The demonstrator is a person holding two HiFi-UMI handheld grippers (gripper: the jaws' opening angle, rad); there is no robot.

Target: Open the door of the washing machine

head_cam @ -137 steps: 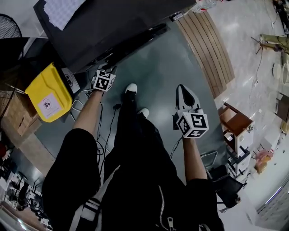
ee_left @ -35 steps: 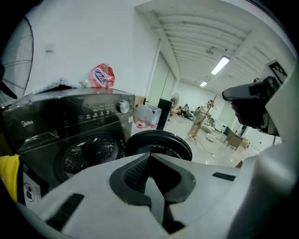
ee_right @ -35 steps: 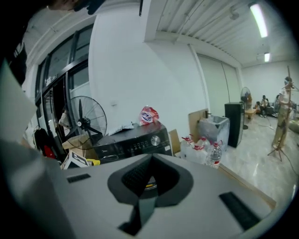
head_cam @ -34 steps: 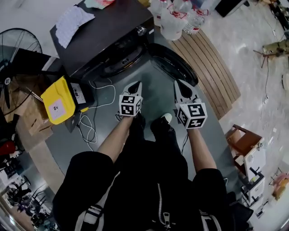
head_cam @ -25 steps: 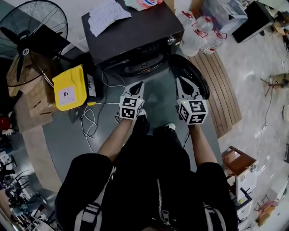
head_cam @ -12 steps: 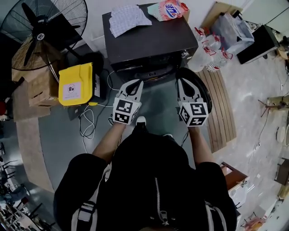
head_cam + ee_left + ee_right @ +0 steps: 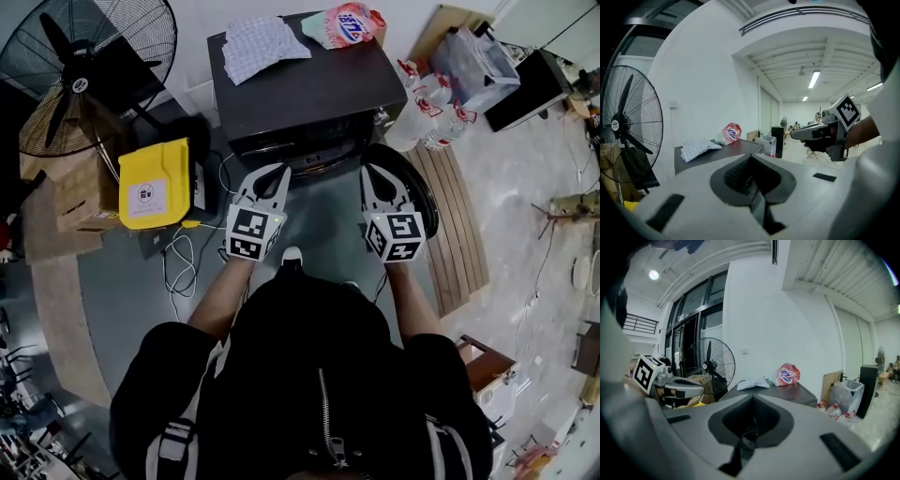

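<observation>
The dark washing machine (image 7: pixel 309 80) stands ahead with a checked cloth (image 7: pixel 262 42) and a detergent bag (image 7: pixel 342 23) on its top. Its round door (image 7: pixel 414 192) hangs swung out to the right of the drum opening (image 7: pixel 309 155). My left gripper (image 7: pixel 280 170) is shut and empty, held in the air in front of the opening. My right gripper (image 7: pixel 367 172) is also shut and empty, beside the door's inner edge without touching it. The left gripper (image 7: pixel 752 158) view shows the machine's top (image 7: pixel 722 152); the right gripper (image 7: pixel 751 399) view shows it too (image 7: pixel 787 390).
A yellow box (image 7: pixel 155 185) and loose cables (image 7: pixel 178 262) lie left of the machine, with a standing fan (image 7: pixel 89 66) and cardboard boxes (image 7: pixel 80 197) beyond. Water bottles (image 7: pixel 422 122) and a wooden slat panel (image 7: pixel 459 220) are at the right. The person's shoe (image 7: pixel 291 253) is on the grey floor.
Both grippers have risen and drawn back from the machine's front as the person straightened up. The door stays swung open at the right. Both pairs of jaws stay shut.
</observation>
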